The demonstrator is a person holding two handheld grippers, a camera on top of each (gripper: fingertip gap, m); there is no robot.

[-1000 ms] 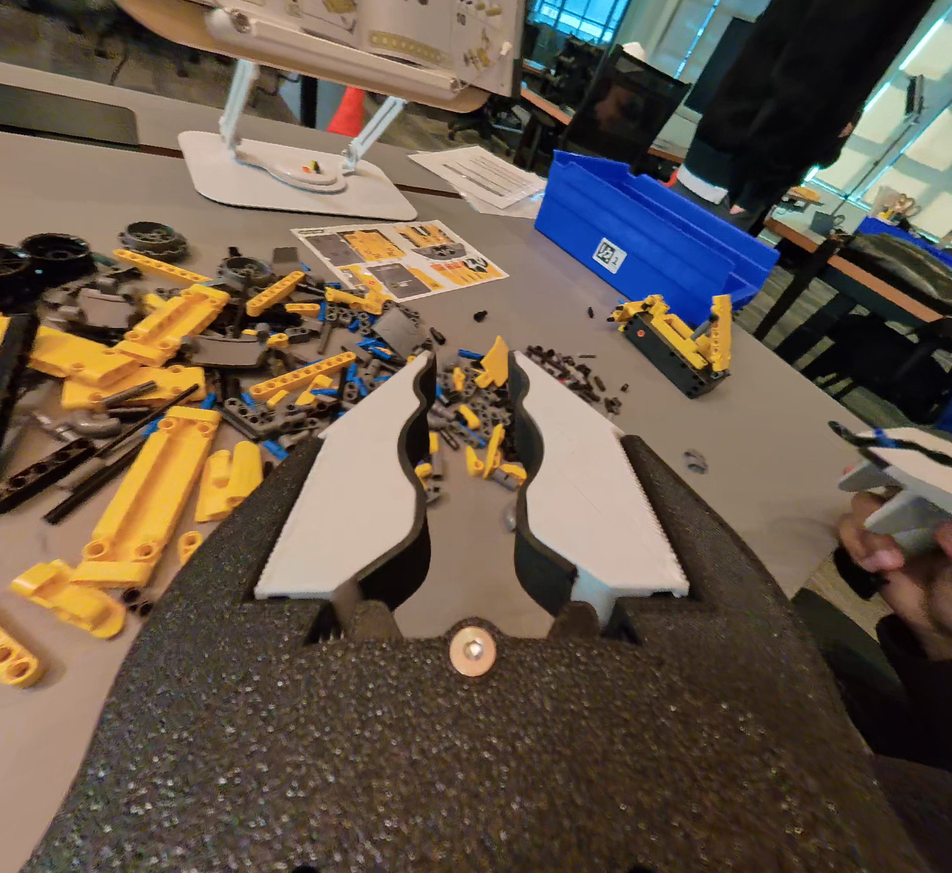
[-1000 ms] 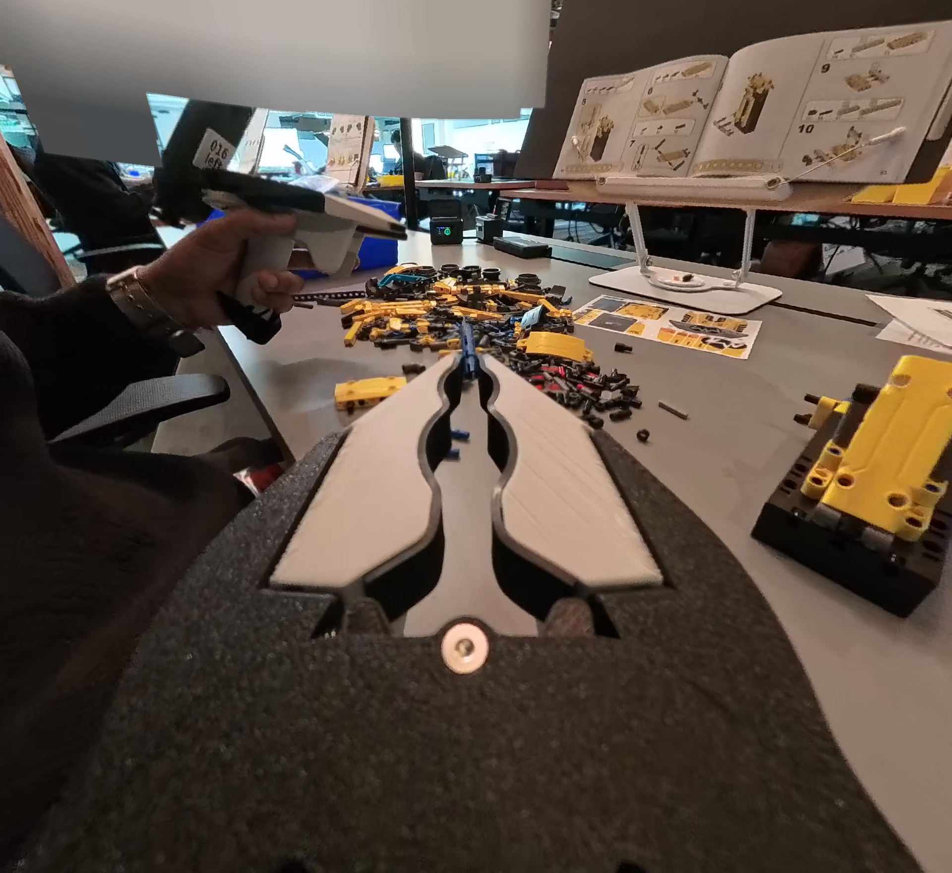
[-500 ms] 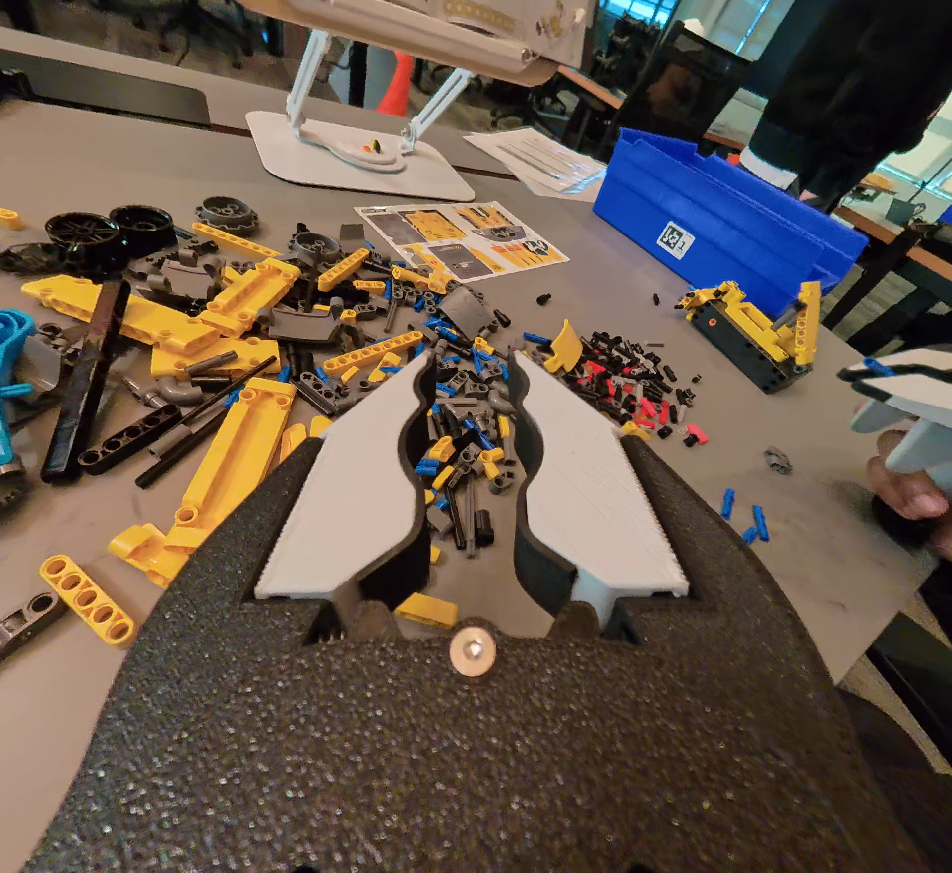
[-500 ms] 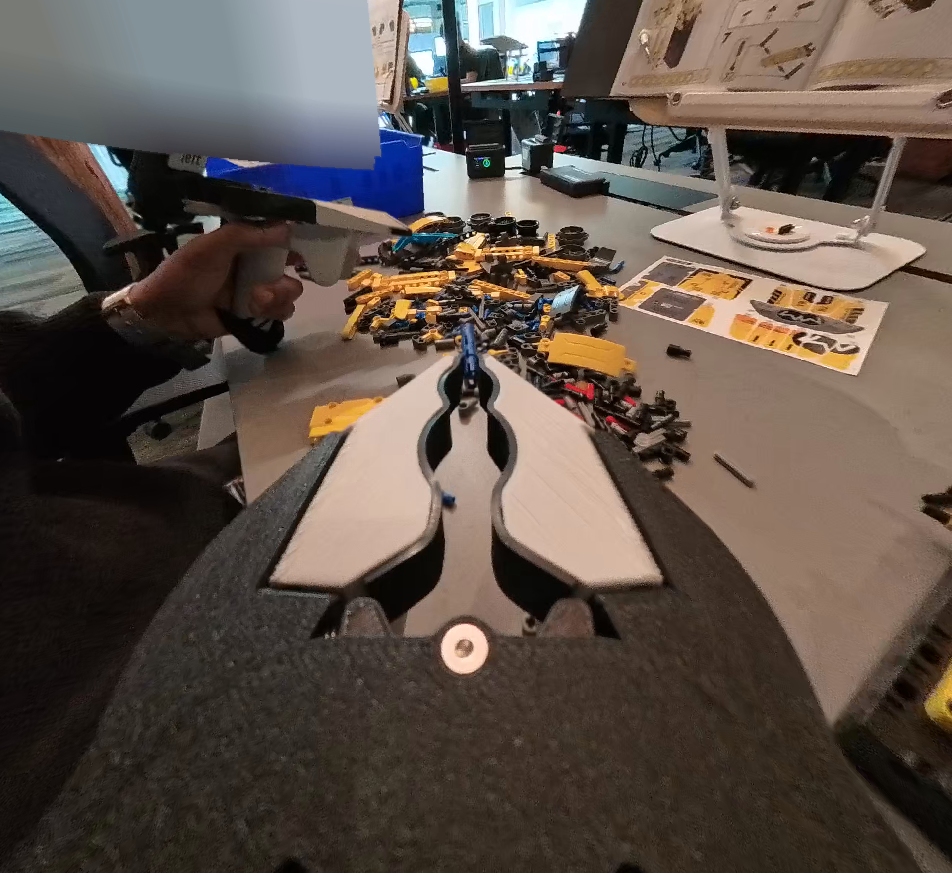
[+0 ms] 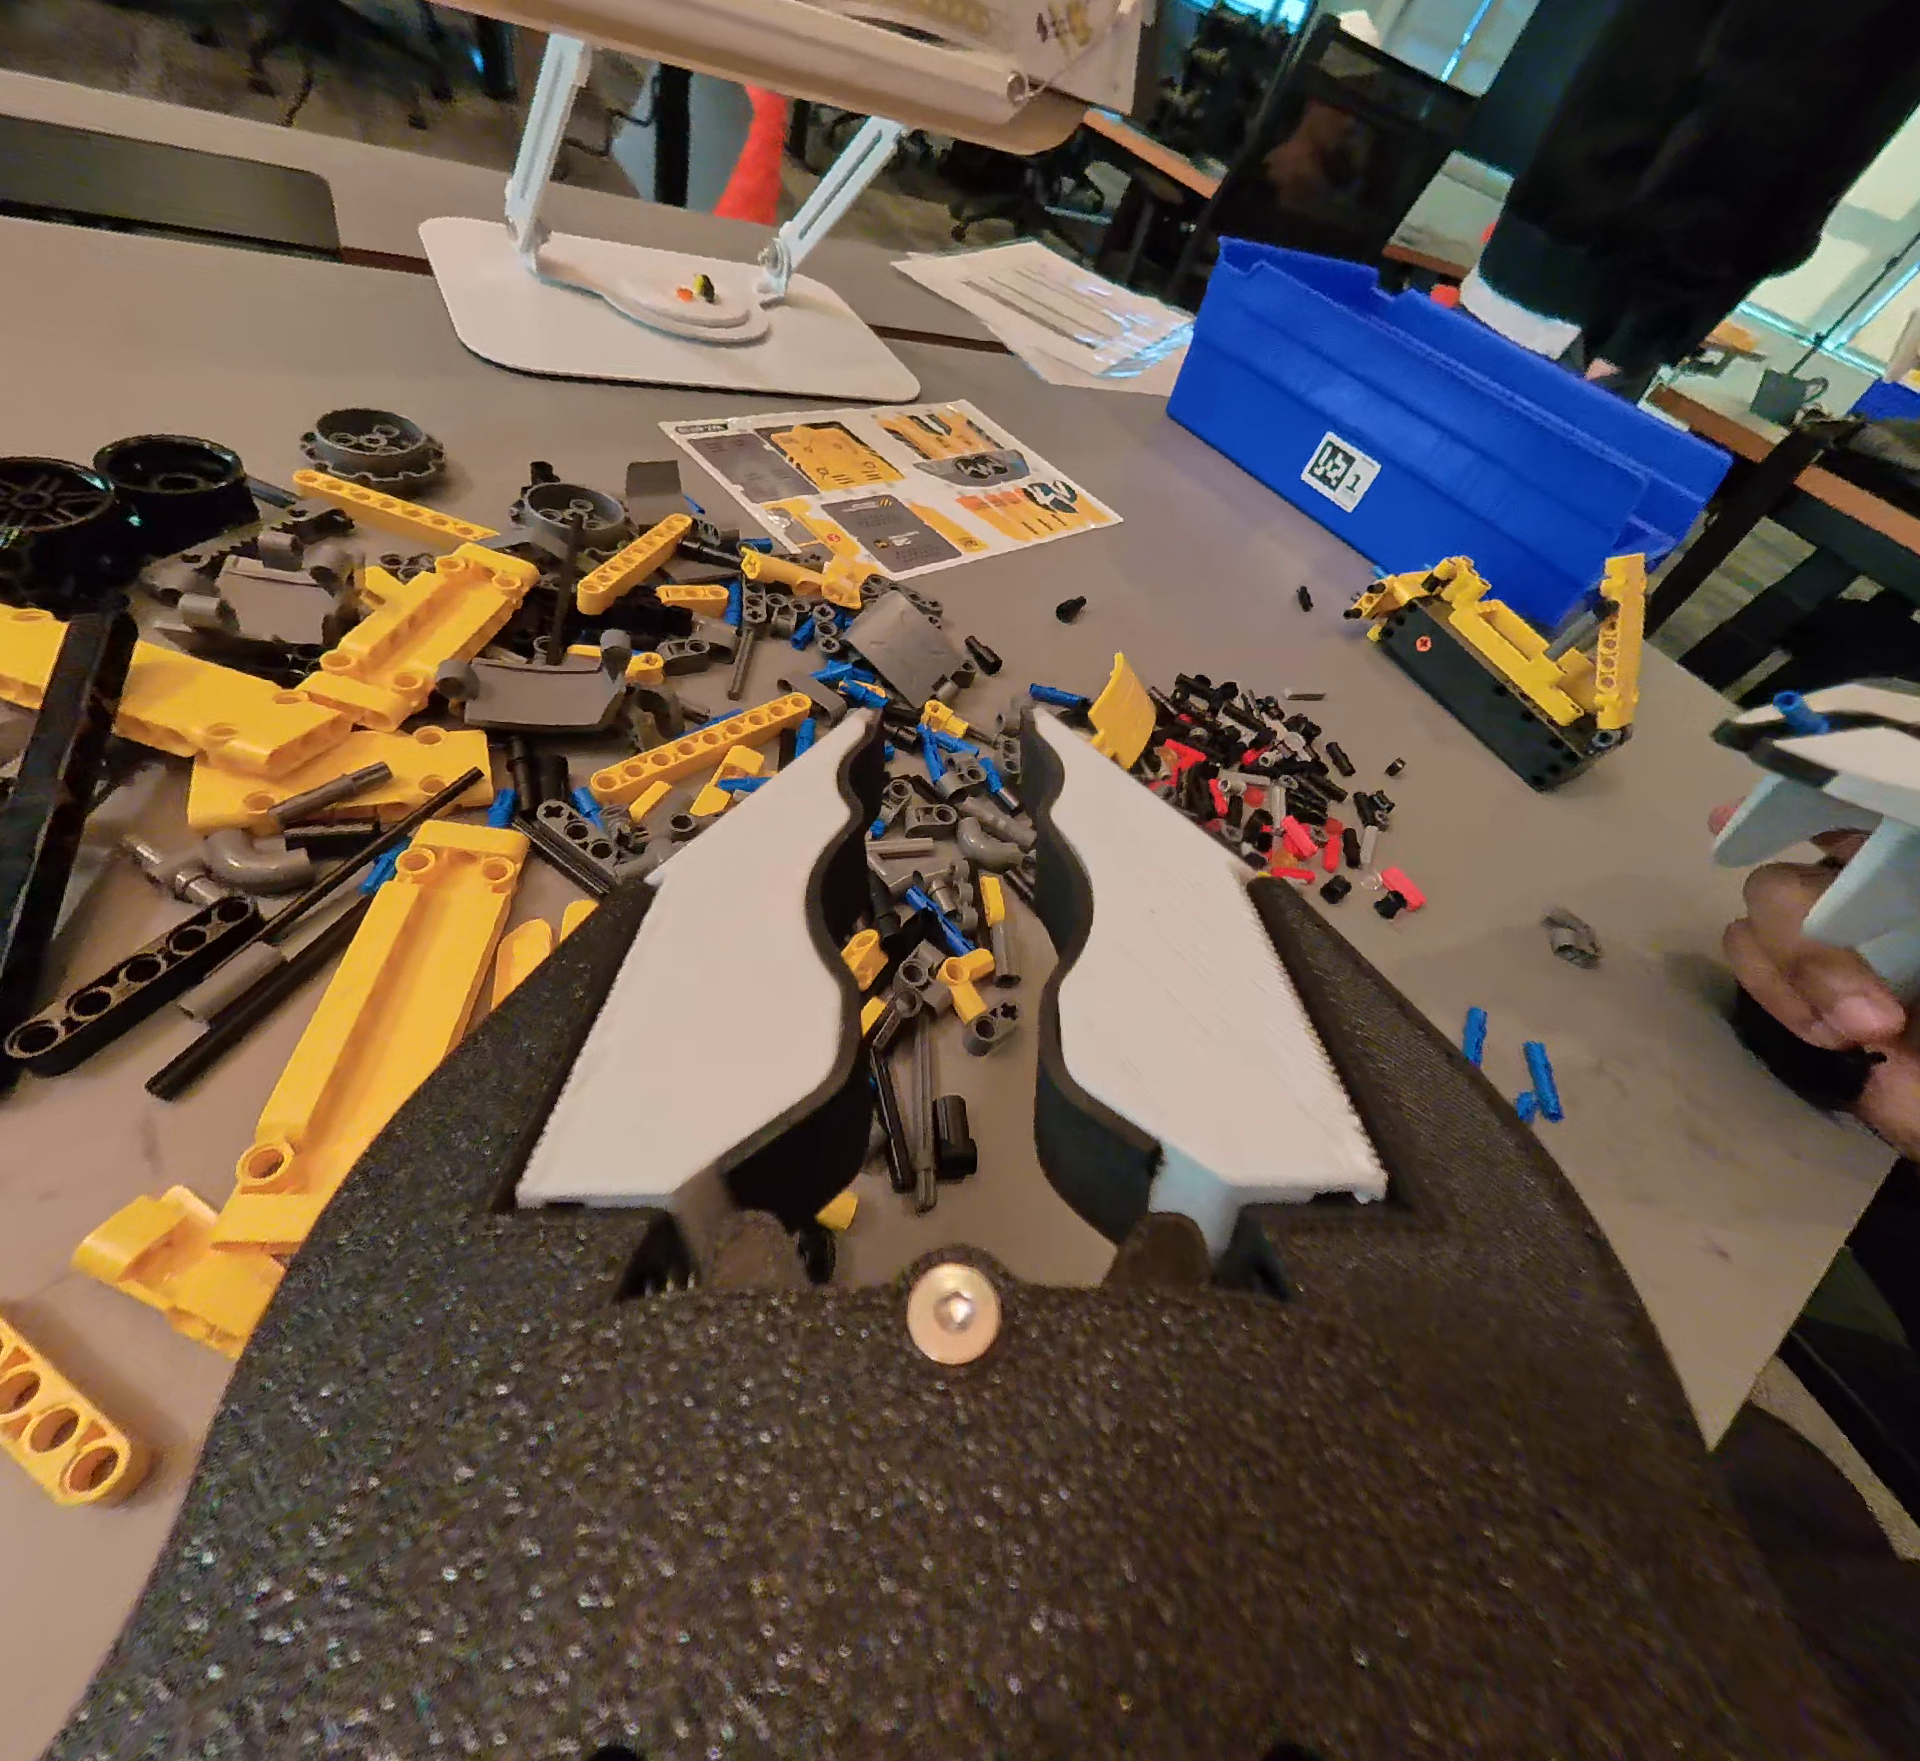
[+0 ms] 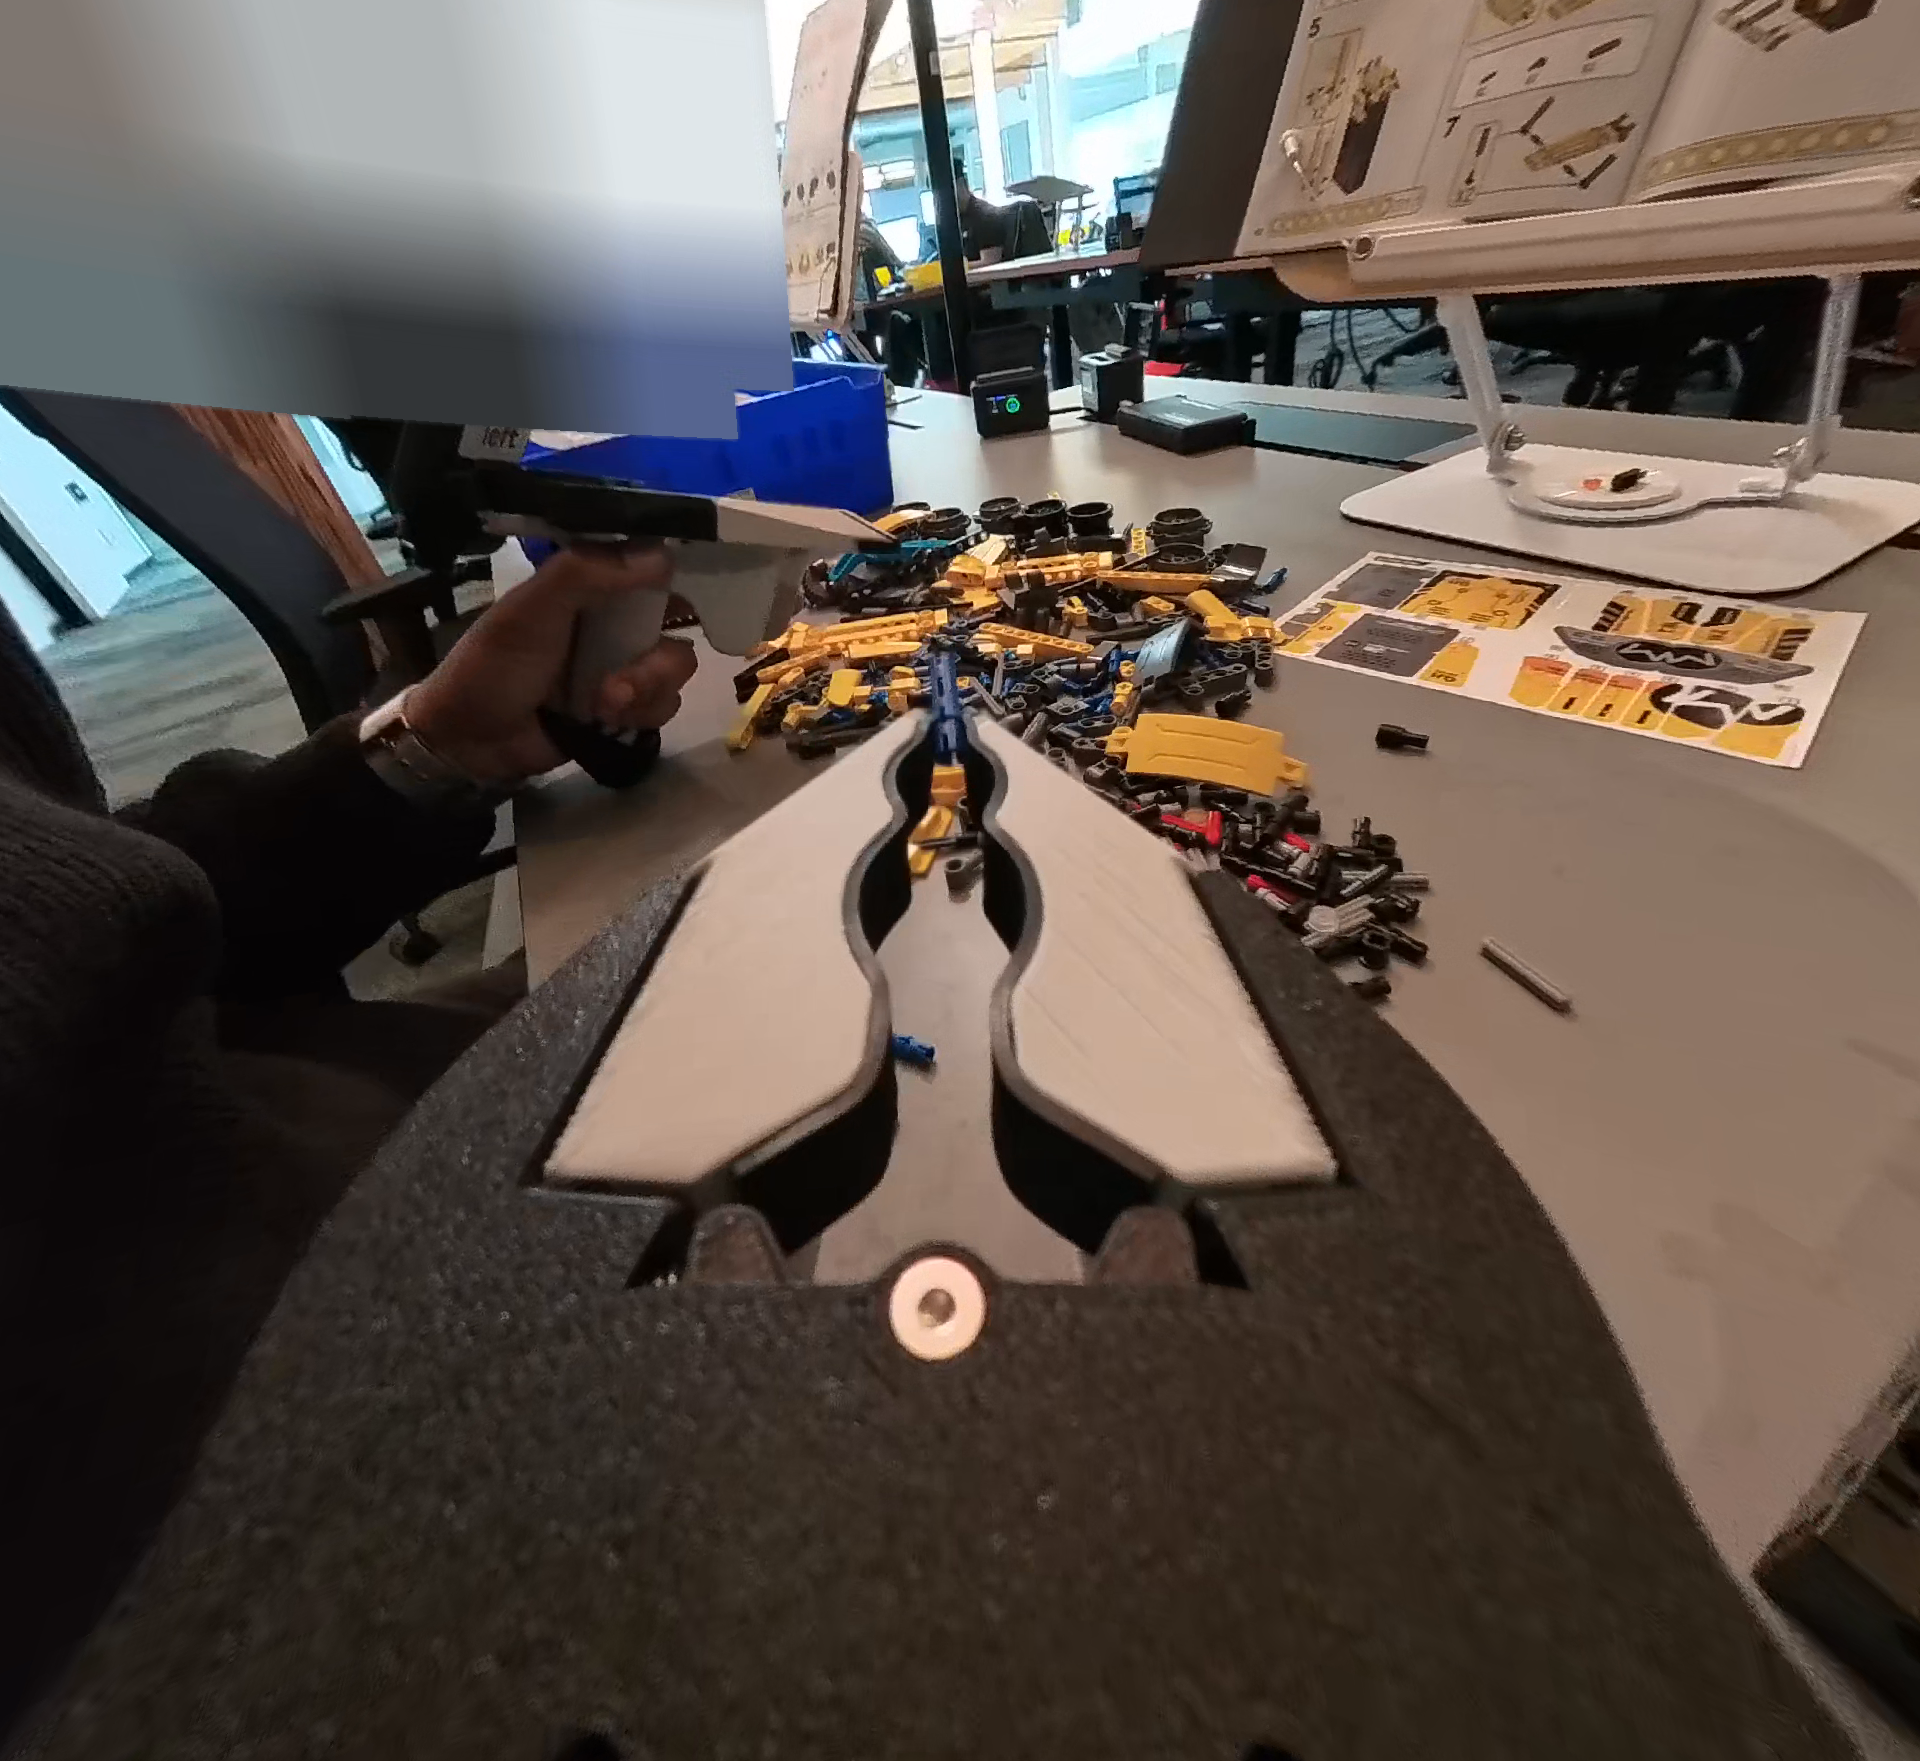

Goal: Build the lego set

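My left gripper (image 5: 948,724) is open and empty, its fingers hovering over a pile of small grey, blue, black and yellow building pieces (image 5: 935,880). It also shows in the right wrist view (image 6: 862,529), held in a hand above the pile's left end. My right gripper (image 6: 951,724) is shut on a small blue pin (image 6: 943,688) that sticks out past the tips, above the table near the pile (image 6: 1039,651). In the left wrist view the right gripper (image 5: 1745,732) is at the far right with the pin (image 5: 1789,705) in its tips.
A yellow and black part-built model (image 5: 1507,672) stands by a blue bin (image 5: 1455,444). A sticker sheet (image 5: 894,485) lies behind the pile, with an open instruction booklet on a white stand (image 5: 665,309). Black wheels (image 5: 62,496) sit far left. The table edge (image 5: 1766,1296) runs at the right. The gap from one gripper's tips to the other's is roughly 20 cm.
My left gripper has drawn back and shifted over the pile, staying open. My right gripper has swung left, away from the part-built model towards the pile, still shut on the blue pin.
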